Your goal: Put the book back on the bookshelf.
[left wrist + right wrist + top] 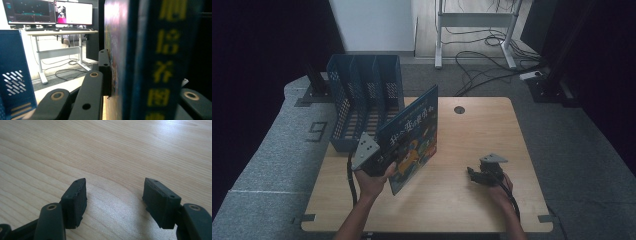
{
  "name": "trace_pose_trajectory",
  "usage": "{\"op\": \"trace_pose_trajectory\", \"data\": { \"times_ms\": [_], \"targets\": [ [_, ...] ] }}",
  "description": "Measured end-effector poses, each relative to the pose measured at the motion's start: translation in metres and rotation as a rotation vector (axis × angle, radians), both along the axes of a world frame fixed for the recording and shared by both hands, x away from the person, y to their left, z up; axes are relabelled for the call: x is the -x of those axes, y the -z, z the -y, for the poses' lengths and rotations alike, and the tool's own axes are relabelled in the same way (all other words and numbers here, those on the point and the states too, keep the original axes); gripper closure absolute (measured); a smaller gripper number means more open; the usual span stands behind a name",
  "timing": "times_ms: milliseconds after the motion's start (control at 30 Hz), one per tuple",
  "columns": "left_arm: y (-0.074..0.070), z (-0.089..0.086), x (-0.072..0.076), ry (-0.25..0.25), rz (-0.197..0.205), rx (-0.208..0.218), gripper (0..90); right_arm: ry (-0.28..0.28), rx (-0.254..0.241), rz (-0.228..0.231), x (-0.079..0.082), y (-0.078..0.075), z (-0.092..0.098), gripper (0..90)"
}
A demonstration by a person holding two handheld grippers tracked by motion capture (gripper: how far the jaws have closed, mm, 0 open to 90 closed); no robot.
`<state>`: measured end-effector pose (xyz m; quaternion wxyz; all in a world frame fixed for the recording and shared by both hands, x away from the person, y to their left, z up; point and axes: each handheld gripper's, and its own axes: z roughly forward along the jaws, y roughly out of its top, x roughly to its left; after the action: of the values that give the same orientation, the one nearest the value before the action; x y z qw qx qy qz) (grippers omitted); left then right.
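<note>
Jaws of your left gripper pinch the thin, glossy blue picture book at its lower edge, holding it upright and tilted above the pale wooden table, just in front of the blue perforated plastic file rack that stands at the table's far left. Your right gripper rests low over bare wood, well apart from the book, its ridged black pads parted on nothing.

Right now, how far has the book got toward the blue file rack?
Done: the left gripper is shut on the picture book, held upright off the table. In hand: carrying it beside the blue file rack. Left: slotting it into a compartment. The right gripper rests open over bare wood.
</note>
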<state>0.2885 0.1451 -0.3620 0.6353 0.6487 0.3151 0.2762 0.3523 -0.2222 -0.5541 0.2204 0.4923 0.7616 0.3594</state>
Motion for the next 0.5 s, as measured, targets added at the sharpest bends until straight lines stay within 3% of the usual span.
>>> {"op": "trace_pose_trajectory", "data": {
  "times_ms": [233, 500],
  "targets": [
    [-0.005, -0.007, -0.004, -0.012, -0.013, 0.020, 82.2, 0.000, -0.004, -0.001, 0.000, 0.000, 0.000, 34.3],
    [-0.016, -0.015, -0.002, -0.029, 0.009, 0.028, 82.2, 0.002, -0.008, -0.003, 0.000, 0.000, 0.001, 34.5]
  ]
}}
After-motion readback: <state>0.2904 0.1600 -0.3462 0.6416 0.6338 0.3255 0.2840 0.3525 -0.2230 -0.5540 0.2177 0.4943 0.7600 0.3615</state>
